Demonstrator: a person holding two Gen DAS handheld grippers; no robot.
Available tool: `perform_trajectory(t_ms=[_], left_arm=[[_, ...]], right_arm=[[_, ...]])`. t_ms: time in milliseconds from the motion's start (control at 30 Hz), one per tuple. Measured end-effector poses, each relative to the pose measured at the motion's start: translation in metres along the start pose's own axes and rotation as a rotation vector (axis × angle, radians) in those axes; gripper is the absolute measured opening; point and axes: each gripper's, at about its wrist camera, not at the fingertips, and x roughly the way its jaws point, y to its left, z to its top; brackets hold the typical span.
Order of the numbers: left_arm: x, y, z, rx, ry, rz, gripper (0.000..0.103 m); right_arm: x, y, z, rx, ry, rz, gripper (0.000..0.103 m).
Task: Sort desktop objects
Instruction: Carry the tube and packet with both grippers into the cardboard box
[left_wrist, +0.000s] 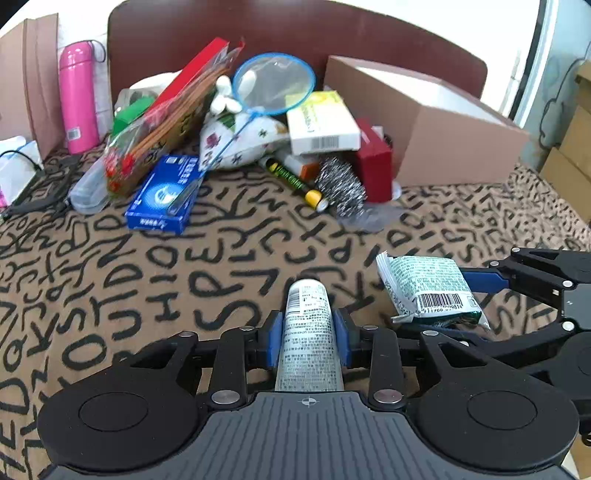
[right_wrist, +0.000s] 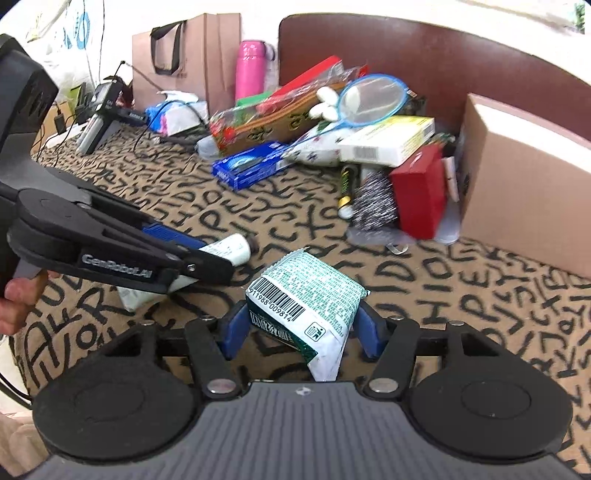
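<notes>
Fingers of the left gripper (left_wrist: 308, 341) are clamped tight on a white tube (left_wrist: 308, 332), probably for lifting. Right gripper (right_wrist: 301, 328), just beside it, is half-open with a green packet (right_wrist: 308, 295) between its fingers, apparently pinched. Both tilt downward over the bench (left_wrist: 147, 266), well short of the cardboard box (left_wrist: 424, 125).

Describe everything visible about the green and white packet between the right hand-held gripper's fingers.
The green and white packet is a soft, squarish pouch of crinkled plastic film, printed with fine green text, a barcode and a dark green band. Its end seams are crimped. It sits tilted just above the patterned tablecloth, between the blue pads of the right hand-held gripper, which press its two sides. The white tube lies close beside it, apart.
</notes>
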Motion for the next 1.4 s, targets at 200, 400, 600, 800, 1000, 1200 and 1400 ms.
perform_trajectory(t_ms=[200,400,600,800,1000,1200,1400], left_arm=[[-0.006,-0.014,0.026,0.023,-0.045,-0.030,0.029],[-0.009,-0.033,0.062,0.063,-0.096,-0.083,0.029],[-0.015,-0.045,0.106,0.077,-0.156,-0.133,0.029],[-0.017,-0.065,0.166,0.110,-0.225,-0.190,0.029],[0.017,-0.099,0.223,0.128,-0.202,-0.224,0.029],[0.078,-0.134,0.263,0.134,-0.130,-0.259,0.029],[0.148,-0.165,0.288,0.155,-0.049,-0.253,0.029]], right_arm=[[-0.010,-0.026,0.007,0.012,-0.043,-0.035,0.065],[-0.022,-0.058,0.024,0.037,-0.103,-0.054,0.065],[-0.038,-0.087,0.047,0.025,-0.171,-0.113,0.065],[-0.054,-0.120,0.079,0.000,-0.232,-0.170,0.065],[-0.053,-0.168,0.112,0.001,-0.228,-0.265,0.065],[-0.028,-0.231,0.126,0.059,-0.141,-0.341,0.065],[0.011,-0.287,0.133,0.071,-0.005,-0.400,0.065]])
